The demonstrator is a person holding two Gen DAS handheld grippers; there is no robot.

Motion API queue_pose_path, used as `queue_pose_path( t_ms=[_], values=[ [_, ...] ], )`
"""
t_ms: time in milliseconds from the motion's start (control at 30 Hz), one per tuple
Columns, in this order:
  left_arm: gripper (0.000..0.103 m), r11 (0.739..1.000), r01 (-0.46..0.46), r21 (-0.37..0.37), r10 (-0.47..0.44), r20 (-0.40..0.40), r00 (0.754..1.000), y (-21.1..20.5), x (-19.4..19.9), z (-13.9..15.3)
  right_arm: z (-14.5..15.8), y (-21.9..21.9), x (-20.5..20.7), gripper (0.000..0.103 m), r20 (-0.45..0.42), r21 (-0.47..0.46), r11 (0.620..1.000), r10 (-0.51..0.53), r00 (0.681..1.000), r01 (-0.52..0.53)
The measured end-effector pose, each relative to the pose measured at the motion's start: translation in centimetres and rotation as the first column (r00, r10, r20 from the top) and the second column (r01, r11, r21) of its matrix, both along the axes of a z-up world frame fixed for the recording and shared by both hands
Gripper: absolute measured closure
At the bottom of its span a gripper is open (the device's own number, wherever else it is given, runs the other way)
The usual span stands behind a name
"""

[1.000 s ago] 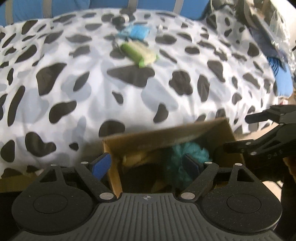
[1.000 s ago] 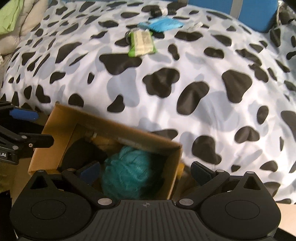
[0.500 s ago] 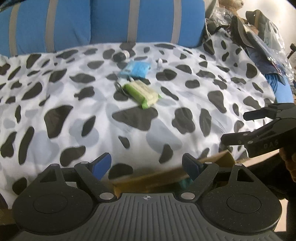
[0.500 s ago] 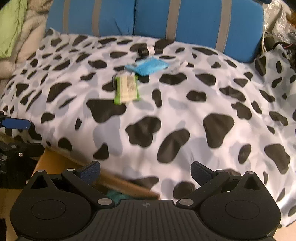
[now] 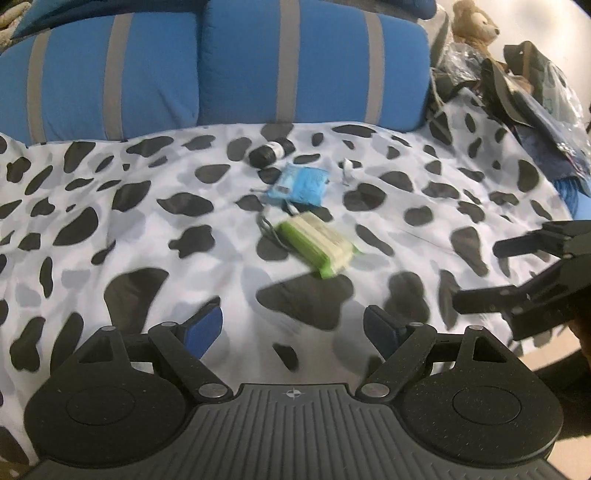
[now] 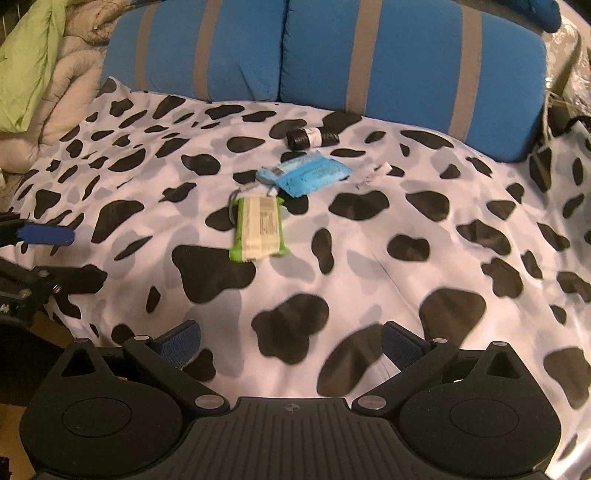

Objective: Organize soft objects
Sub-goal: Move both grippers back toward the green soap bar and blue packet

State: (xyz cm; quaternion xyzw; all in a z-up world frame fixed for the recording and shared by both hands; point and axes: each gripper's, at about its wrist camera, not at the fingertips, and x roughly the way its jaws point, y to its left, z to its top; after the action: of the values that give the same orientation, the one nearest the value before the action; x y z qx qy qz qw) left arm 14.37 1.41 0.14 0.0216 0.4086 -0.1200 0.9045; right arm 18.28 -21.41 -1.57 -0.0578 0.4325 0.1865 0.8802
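Observation:
A green soft packet (image 5: pixel 317 243) (image 6: pixel 259 228) lies mid-bed on the cow-print cover (image 5: pixel 147 229) (image 6: pixel 424 221). Just behind it rests a blue soft packet (image 5: pixel 300 183) (image 6: pixel 306 172), and further back a black roll (image 5: pixel 270 152) (image 6: pixel 312 136). My left gripper (image 5: pixel 293 326) is open and empty, hovering over the cover's near part, short of the green packet. My right gripper (image 6: pixel 291 341) is open and empty too, over the near edge. Each gripper shows in the other's view: the right gripper (image 5: pixel 517 273) at the right edge, the left gripper (image 6: pixel 55 254) at the left edge.
Two blue pillows with grey stripes (image 5: pixel 236 66) (image 6: pixel 369 55) line the back of the bed. A teddy bear (image 5: pixel 474 26) and a heap of bags (image 5: pixel 535 96) sit at the back right. A beige quilt and a green cloth (image 6: pixel 33 66) lie at the left. A small white scrap (image 5: pixel 347 171) lies by the blue packet.
Both grippers rose and tilted up from the cardboard box with the teal yarn ball. The box has dropped out of view; the bed and pillows now fill both views.

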Motion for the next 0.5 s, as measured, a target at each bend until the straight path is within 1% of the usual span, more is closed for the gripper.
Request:
queue_pose_path(
  t_ms=[233, 500],
  values=[
    [0.019, 1.000, -0.015, 0.021, 0.015, 0.005, 1.000, 0.6, 2.6, -0.6, -0.6, 1.2, 2.4, 0.000, 0.001, 0.001, 0.999, 0.032, 0.999, -0.032],
    [0.019, 1.000, -0.017, 0.014, 0.017, -0.002, 1.000, 0.9, 5.1, -0.6, -1.1, 2.5, 5.1, 0.000, 0.002, 0.002, 0.998, 0.055, 0.998, -0.055]
  ],
)
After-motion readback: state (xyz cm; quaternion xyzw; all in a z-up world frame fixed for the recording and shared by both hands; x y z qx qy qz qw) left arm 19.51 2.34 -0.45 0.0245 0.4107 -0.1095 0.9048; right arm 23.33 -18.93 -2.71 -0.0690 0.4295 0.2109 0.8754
